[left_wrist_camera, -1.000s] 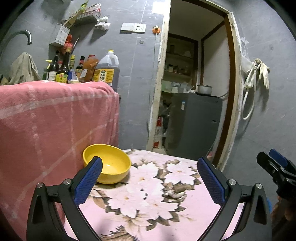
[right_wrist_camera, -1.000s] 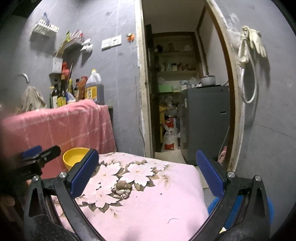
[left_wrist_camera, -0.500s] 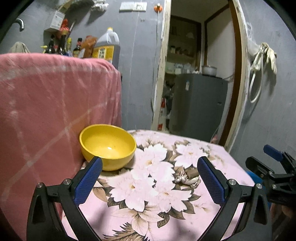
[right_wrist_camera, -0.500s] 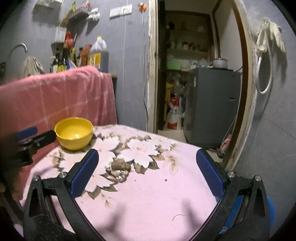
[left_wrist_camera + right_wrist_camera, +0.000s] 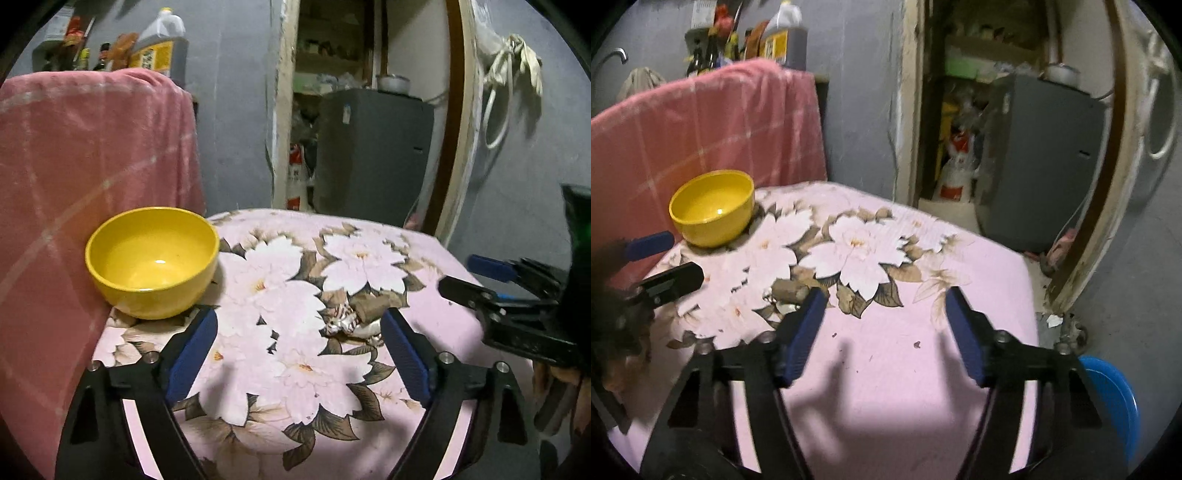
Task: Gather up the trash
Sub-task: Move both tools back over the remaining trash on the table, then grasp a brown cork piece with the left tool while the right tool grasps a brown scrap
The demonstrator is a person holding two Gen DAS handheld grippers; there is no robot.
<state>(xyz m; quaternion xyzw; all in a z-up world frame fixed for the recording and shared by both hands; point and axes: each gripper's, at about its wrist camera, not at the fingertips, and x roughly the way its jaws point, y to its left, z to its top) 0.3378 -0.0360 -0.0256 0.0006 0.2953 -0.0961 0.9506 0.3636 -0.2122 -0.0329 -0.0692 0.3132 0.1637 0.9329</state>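
A small pile of trash, a brown crumpled scrap with a shiny wrapper (image 5: 364, 315), lies on the pink floral cloth (image 5: 295, 369) of a low table. It also shows in the right wrist view (image 5: 790, 291). A yellow bowl (image 5: 152, 260) stands empty at the table's far left corner, also seen in the right wrist view (image 5: 712, 206). My left gripper (image 5: 299, 350) is open and empty, low over the cloth, with the trash just inside its right finger. My right gripper (image 5: 884, 332) is open and empty over the plain pink part, the trash by its left finger.
A pink towel-covered block (image 5: 92, 147) rises left of the table with bottles (image 5: 159, 44) behind it. A doorway with a grey cabinet (image 5: 369, 155) lies beyond. A blue bin (image 5: 1115, 398) sits on the floor at the table's right.
Both grippers have dropped and tilted down toward the table and moved closer to the trash. The bowl and trash have not moved.
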